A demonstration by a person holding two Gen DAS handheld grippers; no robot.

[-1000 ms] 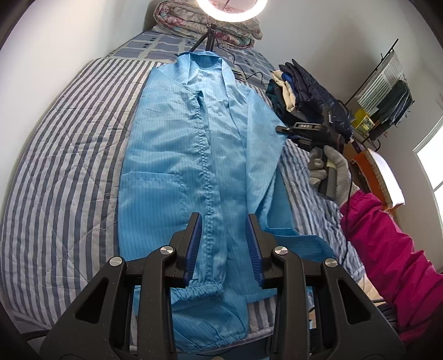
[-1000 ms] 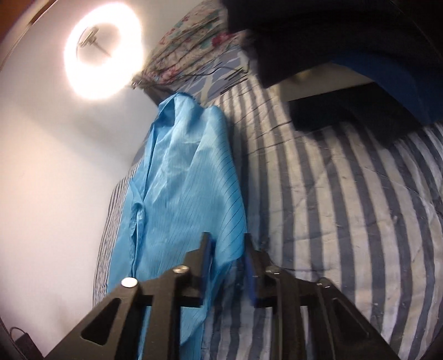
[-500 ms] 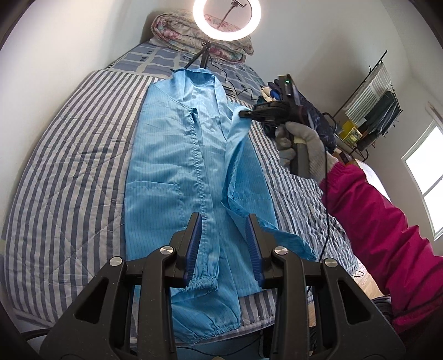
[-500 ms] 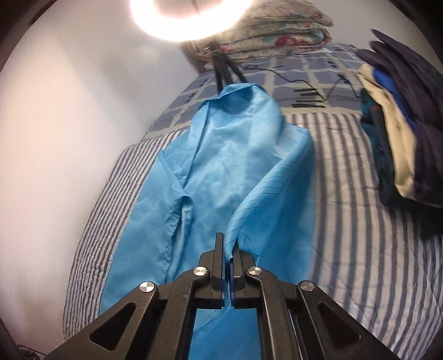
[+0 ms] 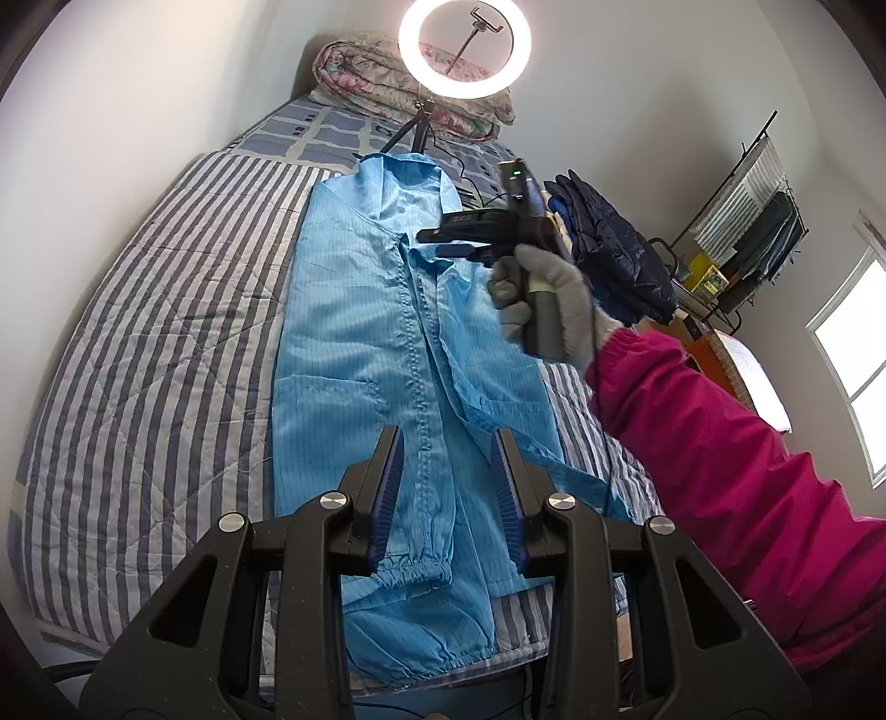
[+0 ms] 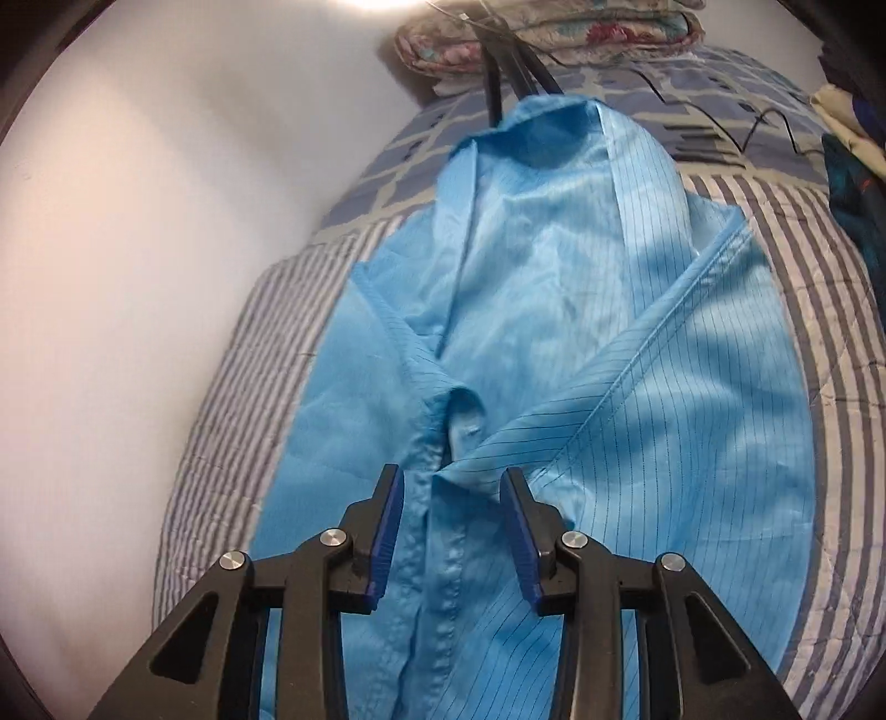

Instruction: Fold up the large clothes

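Right gripper [image 6: 451, 509] now released over folded-in shoulder of shiny pinstriped blue coat [image 5: 354, 343], left gripper [image 5: 446, 476] spread near elastic cuff, striped quilted bed [image 5: 138, 343] beneath.

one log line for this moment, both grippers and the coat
left gripper open, over hem | right gripper open above chest | blue coat flat on striped bed

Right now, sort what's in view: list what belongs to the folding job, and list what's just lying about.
Part of the job:
- blue coat, laid out on the bed
- left gripper, open
- right gripper, open above the coat's chest

Lying about:
- striped bedspread
- ring light
- folded quilt
- clothes pile
- rack
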